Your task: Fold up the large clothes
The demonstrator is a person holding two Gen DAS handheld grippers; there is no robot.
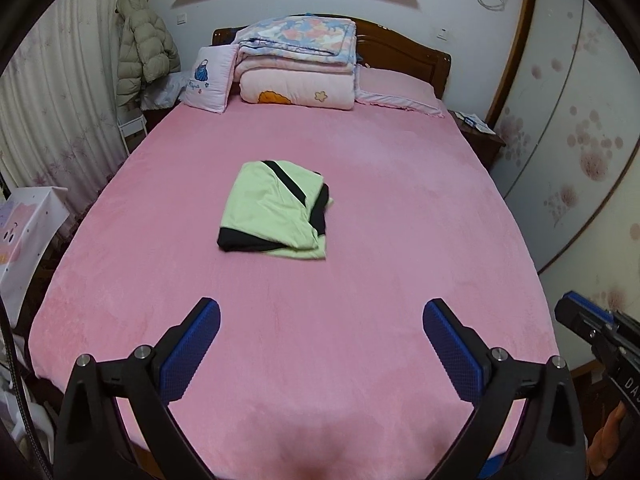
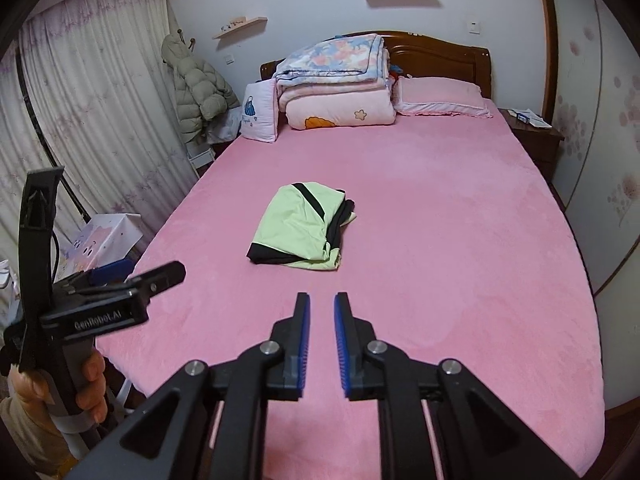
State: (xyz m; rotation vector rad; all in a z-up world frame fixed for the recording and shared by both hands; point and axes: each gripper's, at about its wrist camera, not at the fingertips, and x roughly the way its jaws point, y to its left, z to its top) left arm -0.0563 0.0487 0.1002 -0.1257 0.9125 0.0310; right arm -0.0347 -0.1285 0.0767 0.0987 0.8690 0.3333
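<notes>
Garment: pale green with black trim, lying as a compact folded bundle on the pink bed, about midway between the foot edge and the stacked quilts at the headboard, nearer the foot than the quilts are. Judged status: folding looks essentially complete; the packet is roughly rectangular, though the black layers poke out unevenly on its side toward the bedside cabinet, and the near corner sags. What may remain is a tidy-up of that edge or nothing at all. Left tool: fingers spread wide, nothing between them, held above the foot of the bed, well short of the garment. Right tool: fingers drawn close with a narrow gap showing, gripping nothing, likewise hanging over the foot end, the garment ahead of it and a little toward the curtain. Open room: bare bed surface all round the garment on every side; nearest clutter is the quilts and cushion, well apart. Bed edges fall away toward the curtain and toward the cabinet, both far from the bundle.
</notes>
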